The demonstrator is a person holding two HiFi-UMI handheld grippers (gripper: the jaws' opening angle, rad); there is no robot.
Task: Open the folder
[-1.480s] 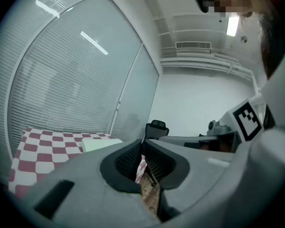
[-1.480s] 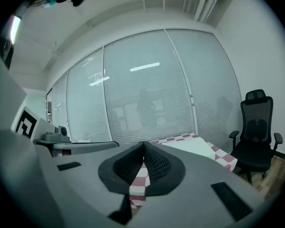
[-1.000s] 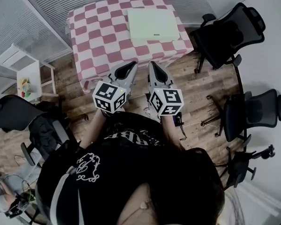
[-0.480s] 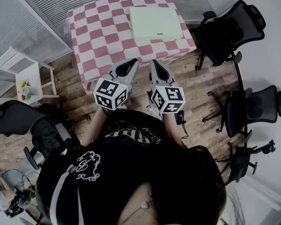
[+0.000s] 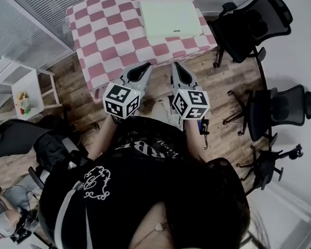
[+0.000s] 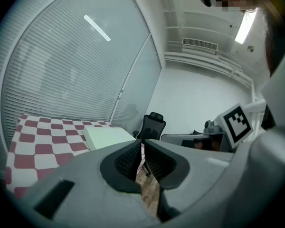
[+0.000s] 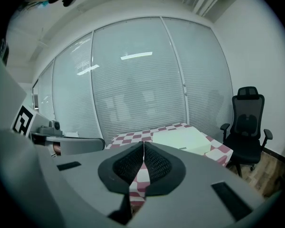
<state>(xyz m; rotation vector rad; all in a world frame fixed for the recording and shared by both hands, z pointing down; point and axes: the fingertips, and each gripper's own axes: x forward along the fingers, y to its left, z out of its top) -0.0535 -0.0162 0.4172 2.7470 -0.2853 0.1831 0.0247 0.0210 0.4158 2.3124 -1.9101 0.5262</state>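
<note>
A pale green folder point(image 5: 169, 17) lies closed and flat on the red-and-white checkered table point(image 5: 109, 35), toward its right far corner; it also shows as the folder point(image 6: 107, 137) in the left gripper view and the folder point(image 7: 180, 139) in the right gripper view. My left gripper point(image 5: 145, 66) and right gripper point(image 5: 175, 66) hang side by side in front of the table's near edge, short of the folder. Both point toward the table. The left gripper point(image 6: 142, 144) is shut with nothing in it, and so is the right gripper point(image 7: 143, 144).
Black office chairs point(image 5: 249, 27) stand right of the table, with more chairs point(image 5: 280, 113) along the right wall. A small white shelf point(image 5: 28, 90) with toys is at the left. Blinds cover the windows behind the table. The floor is wood planks.
Both grippers have sunk a little and edged toward the table; the view has shifted so the table sits higher in frame. Jaws stayed shut.
</note>
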